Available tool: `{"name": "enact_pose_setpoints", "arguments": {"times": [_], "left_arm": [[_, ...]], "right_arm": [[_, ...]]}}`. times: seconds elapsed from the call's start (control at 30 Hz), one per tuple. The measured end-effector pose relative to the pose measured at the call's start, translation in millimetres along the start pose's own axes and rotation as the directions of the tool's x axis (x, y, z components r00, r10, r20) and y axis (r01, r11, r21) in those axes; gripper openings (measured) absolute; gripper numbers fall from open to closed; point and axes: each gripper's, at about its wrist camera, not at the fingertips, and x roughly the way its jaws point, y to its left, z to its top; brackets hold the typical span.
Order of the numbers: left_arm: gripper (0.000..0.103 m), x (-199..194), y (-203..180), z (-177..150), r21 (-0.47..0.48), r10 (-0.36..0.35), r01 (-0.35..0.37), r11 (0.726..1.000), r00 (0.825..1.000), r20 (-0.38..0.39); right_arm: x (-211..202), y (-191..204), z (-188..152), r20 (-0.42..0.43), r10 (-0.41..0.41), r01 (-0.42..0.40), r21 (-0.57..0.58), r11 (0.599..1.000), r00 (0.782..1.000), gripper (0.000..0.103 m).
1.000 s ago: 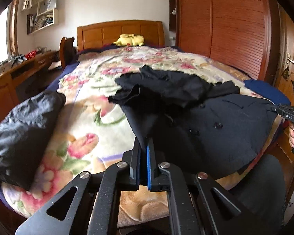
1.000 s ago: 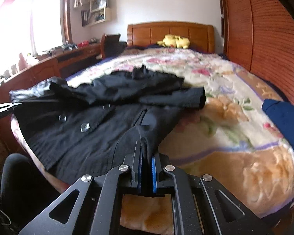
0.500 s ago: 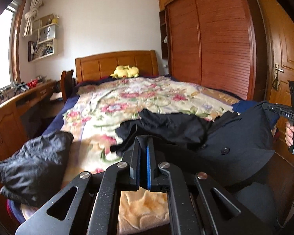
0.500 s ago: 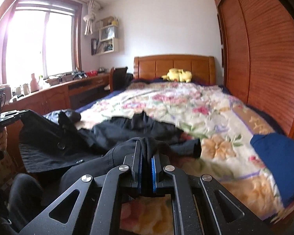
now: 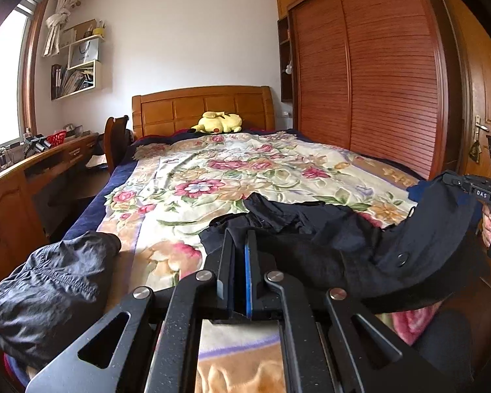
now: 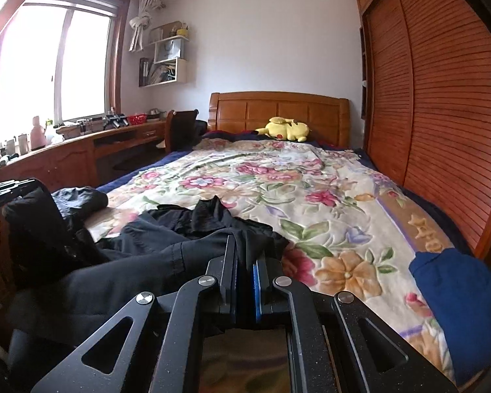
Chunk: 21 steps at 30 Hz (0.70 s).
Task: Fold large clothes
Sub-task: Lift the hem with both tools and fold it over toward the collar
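Left gripper (image 5: 240, 240) fingers pressed together, pinching near hem of black coat (image 5: 360, 249). Right gripper (image 6: 245, 249) likewise clamped on the hem's other corner. Both held above the bed's near edge, angled slightly downward; hem stretched between them, lifted. Far part of coat lying on floral blanket (image 5: 212, 177). Dark jacket (image 5: 49, 291) bunched near left.

We see a bed (image 5: 370, 163) with floral blanket (image 5: 212, 177); on it a black coat (image 5: 311, 226), crumpled dark jacket (image 5: 55, 288) at near-left edge, yellow plush (image 5: 219, 121) by headboard, blue cloth (image 6: 458, 281) at right.
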Motion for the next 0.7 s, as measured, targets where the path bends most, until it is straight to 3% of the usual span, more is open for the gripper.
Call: {"name": "enact_pose_setpoints", "arguments": {"times": [0.17,0.47,0.7], "left_arm": [[0.005,27,7,0,0.002,0.021,-0.021,1.0,1.0,-0.015],[0.005,110,37,11,-0.041,0.043,-0.047,0.998,0.995,-0.087],[0.005,170,55,22,-0.044,0.056,-0.063,0.997,0.989,-0.136]], "right_arm": [[37,-3,4,-0.027,-0.013,0.012,-0.014,1.0,1.0,0.007],[114,-21,22,-0.095,-0.023,0.025,0.021,0.999,0.995,0.007],[175,-31,46,-0.144,-0.027,0.025,-0.015,1.0,0.989,0.007]]}}
